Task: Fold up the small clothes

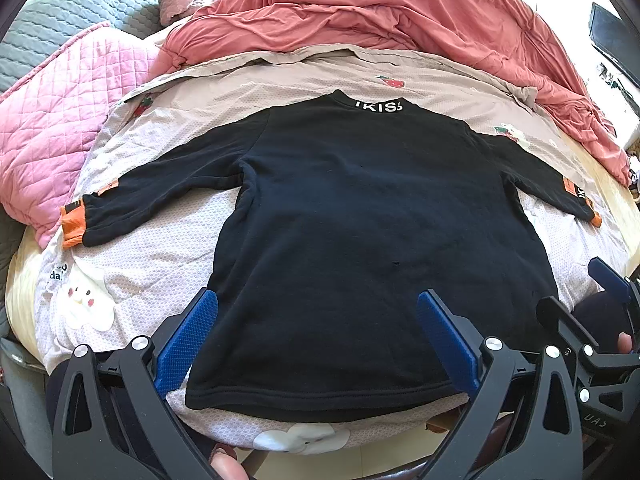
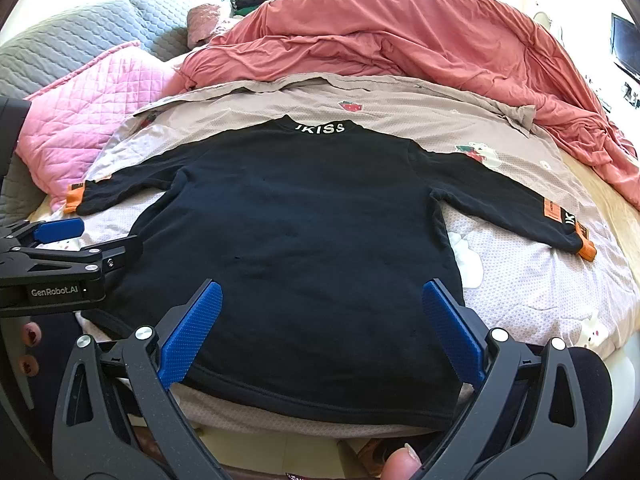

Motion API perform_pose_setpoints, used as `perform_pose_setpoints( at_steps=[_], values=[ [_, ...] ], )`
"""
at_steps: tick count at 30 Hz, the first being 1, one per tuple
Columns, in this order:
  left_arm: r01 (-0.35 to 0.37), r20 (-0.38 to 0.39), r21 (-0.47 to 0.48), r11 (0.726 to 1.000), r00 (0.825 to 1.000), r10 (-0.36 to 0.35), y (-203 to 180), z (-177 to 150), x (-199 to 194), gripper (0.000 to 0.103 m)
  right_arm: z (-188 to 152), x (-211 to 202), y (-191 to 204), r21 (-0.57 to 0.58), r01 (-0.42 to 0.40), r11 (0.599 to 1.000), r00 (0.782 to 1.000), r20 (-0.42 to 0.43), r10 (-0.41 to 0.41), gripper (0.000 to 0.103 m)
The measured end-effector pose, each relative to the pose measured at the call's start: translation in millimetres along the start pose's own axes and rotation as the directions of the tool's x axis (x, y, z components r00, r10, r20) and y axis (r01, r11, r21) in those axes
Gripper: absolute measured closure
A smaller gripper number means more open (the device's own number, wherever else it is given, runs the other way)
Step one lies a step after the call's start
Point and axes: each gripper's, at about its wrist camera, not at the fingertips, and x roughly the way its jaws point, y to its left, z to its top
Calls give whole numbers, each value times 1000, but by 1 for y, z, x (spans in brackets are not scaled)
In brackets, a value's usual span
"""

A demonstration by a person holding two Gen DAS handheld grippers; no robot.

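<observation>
One black shirt point(image 1: 360, 216), two hand-held grippers point(image 1: 316, 344) point(image 2: 320, 332), one coral duvet point(image 1: 400, 12), one pink quilt point(image 1: 60, 120)

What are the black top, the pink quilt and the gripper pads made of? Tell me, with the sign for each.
Black top: looks like soft matte knit, perhaps cotton fleece; it has a lint-flecked surface and a ribbed hem.
Pink quilt: stitched, padded fabric with a diamond quilting pattern and slight sheen.
Gripper pads: blue, likely rubber or textured plastic, going by the fine dotted grip pattern.
</observation>
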Motion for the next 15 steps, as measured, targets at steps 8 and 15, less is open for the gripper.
perform_pose_setpoints(
  at_steps=[8,15],
  values=[
    [1,-2,1,1000,1000,-1,-1,0,0,4,0,0,-1,4,1,1000,1000,-3,-1,8],
    [2,-5,4,1000,1000,-2,-5,2,6,4,0,0,-5,9,2,1000,1000,-2,-2,8]
  ],
)
